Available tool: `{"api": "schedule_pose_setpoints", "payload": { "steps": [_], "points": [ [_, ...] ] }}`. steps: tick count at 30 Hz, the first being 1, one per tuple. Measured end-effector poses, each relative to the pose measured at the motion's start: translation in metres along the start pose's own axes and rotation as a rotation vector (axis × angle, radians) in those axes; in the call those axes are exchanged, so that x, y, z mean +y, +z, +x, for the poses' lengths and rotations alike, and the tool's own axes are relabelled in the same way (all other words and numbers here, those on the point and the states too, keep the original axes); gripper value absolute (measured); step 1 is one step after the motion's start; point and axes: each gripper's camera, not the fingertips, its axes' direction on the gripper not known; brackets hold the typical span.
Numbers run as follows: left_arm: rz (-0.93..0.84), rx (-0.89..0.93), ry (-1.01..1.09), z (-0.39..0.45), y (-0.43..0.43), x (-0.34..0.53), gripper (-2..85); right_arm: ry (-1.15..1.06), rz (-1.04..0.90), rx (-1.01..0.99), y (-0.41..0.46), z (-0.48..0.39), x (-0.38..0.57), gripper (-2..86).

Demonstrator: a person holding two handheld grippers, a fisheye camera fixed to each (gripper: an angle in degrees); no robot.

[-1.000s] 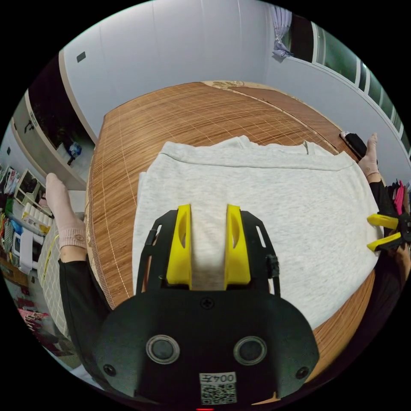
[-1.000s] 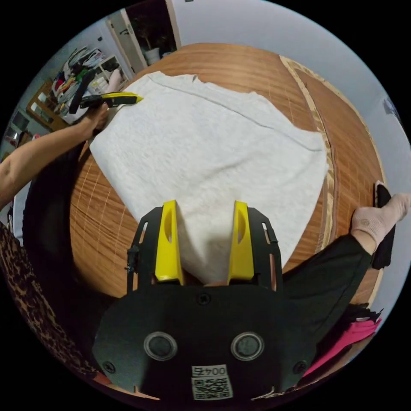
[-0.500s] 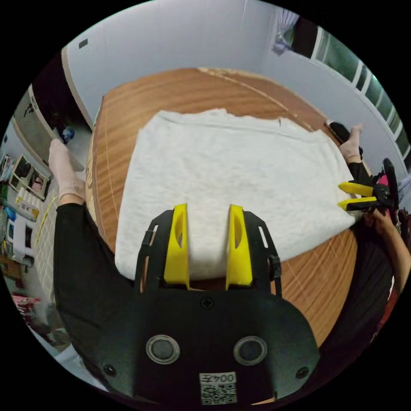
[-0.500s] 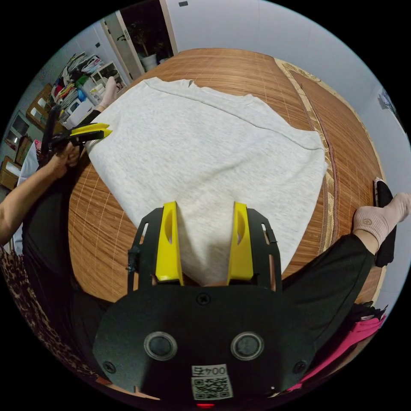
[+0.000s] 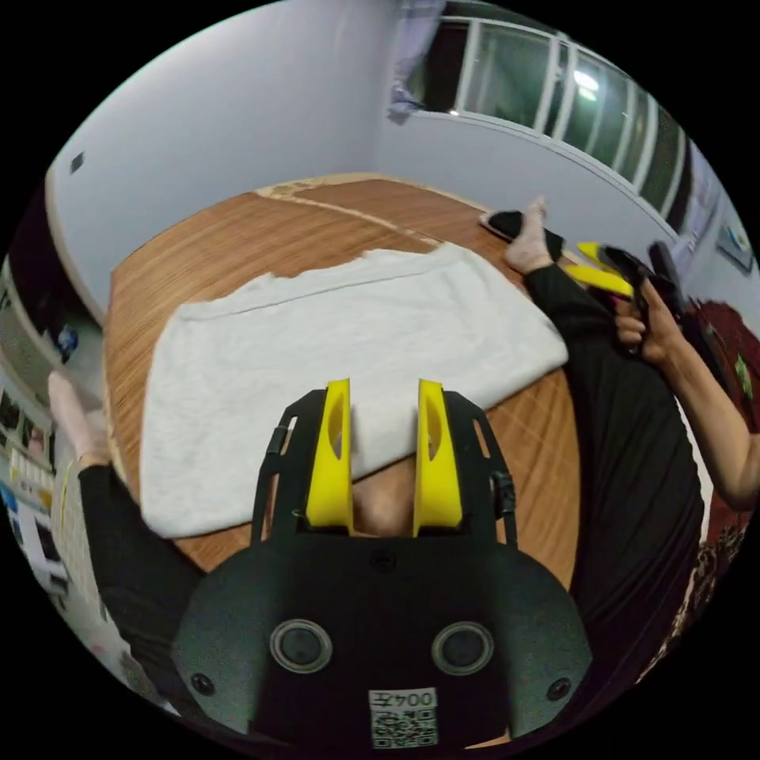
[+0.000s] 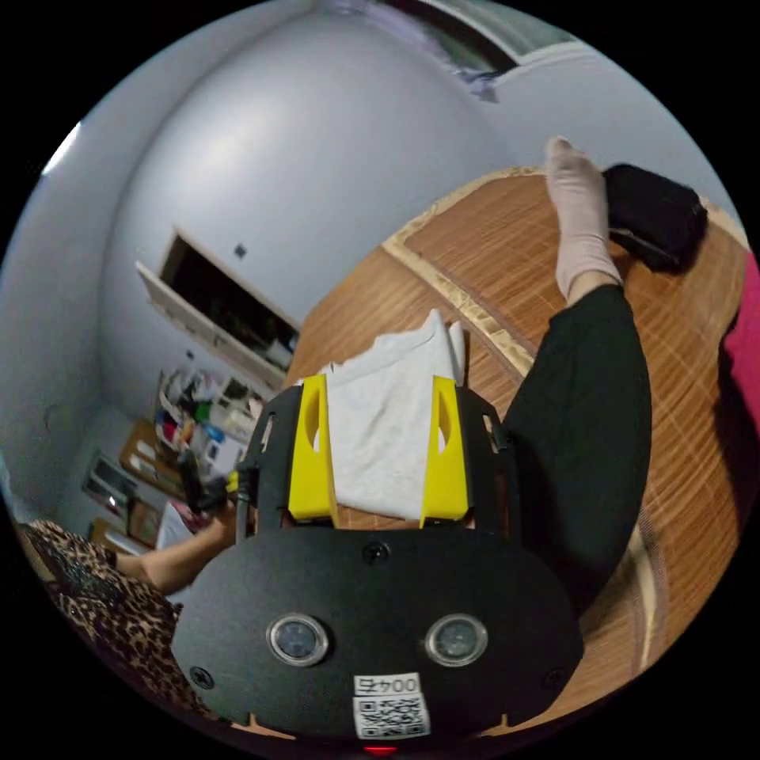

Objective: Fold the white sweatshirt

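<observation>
While my left claw (image 5: 384,451) hangs with its yellow jaws spread apart and nothing between them, I see its tips poised over the near edge of the sweatshirt (image 5: 332,348), whether touching or just above I cannot tell. Past the jaws, the sweatshirt lies flat on the bamboo mat (image 5: 237,245), a broad pale-grey rectangle with a seam running along its far side. On either side of it stretch legs in black trousers, a sock (image 5: 75,412) at the left edge of the mat and another sock (image 5: 526,237) at the far right corner beside a black object (image 5: 507,224). To the right, a hand (image 5: 645,328) holds my right claw (image 5: 602,265) up off the mat, well apart from the cloth.

From the right gripper view, my right claw (image 6: 378,451) is released too, jaws wide, framing the sweatshirt (image 6: 388,427) lying on the mat (image 6: 491,261) beyond them. A black-trousered leg (image 6: 582,427) runs up the right side to a sock (image 6: 578,214), next to the black object (image 6: 653,214). Farther left, a cluttered shelf (image 6: 198,412) stands against the wall.
</observation>
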Motion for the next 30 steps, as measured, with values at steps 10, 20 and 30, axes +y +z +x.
{"api": "schedule_pose_setpoints", "payload": {
  "steps": [10,20,30],
  "points": [
    [-0.049,-0.037,0.49,0.215,0.108,-0.004,13.2,0.077,0.079,-0.073,-0.042,0.023,-0.012,17.6],
    [-0.114,-0.145,0.668,0.277,0.184,0.01,12.1,0.103,0.076,-0.096,-0.057,0.036,-0.035,17.1],
    [0.034,0.153,0.227,0.207,0.129,0.001,2.9,0.234,-0.065,-0.034,-0.029,0.056,-0.063,24.4]
  ]
}}
